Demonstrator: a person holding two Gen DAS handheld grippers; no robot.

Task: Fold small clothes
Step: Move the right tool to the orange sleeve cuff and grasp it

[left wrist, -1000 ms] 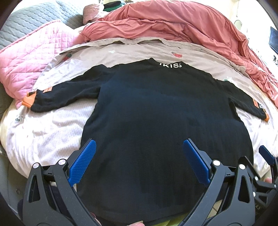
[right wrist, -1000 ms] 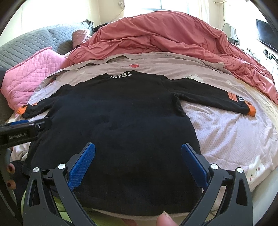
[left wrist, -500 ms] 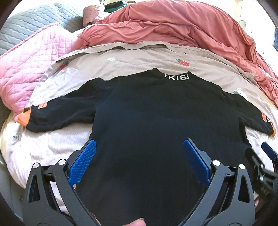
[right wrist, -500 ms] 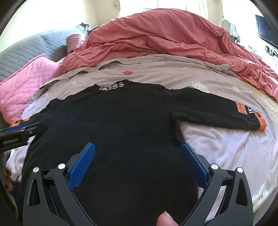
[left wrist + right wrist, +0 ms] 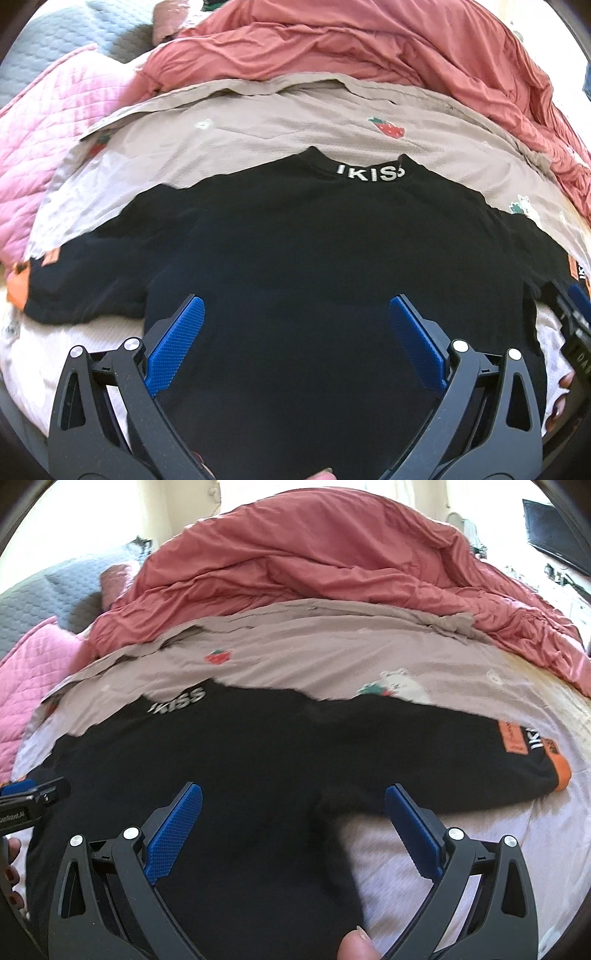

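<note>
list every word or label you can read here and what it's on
"IKISS": white letters on the collar of the black sweater.
"IKI", cut off: white letters near the right sleeve cuff.
Orange sleeve patch: print too small to read.
"GenRobot.AI", partly cut off: on the left tool.

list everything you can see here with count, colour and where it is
sweater: 1, black with white IKISS lettering at the collar and orange cuffs, spread flat on the bed, sleeves out to both sides
sheet: 1, beige-pink with strawberry and bear prints, under the sweater
duvet: 1, salmon red, bunched up at the far side of the bed
quilted blanket: 1, pink, far left
quilted cover: 1, grey, far left behind the pink one
screen: 1, dark, upper right by the wall
left gripper: 1, black with blue pads, open above the sweater's body
right gripper: 1, black with blue pads, open over the sweater's right armpit area
</note>
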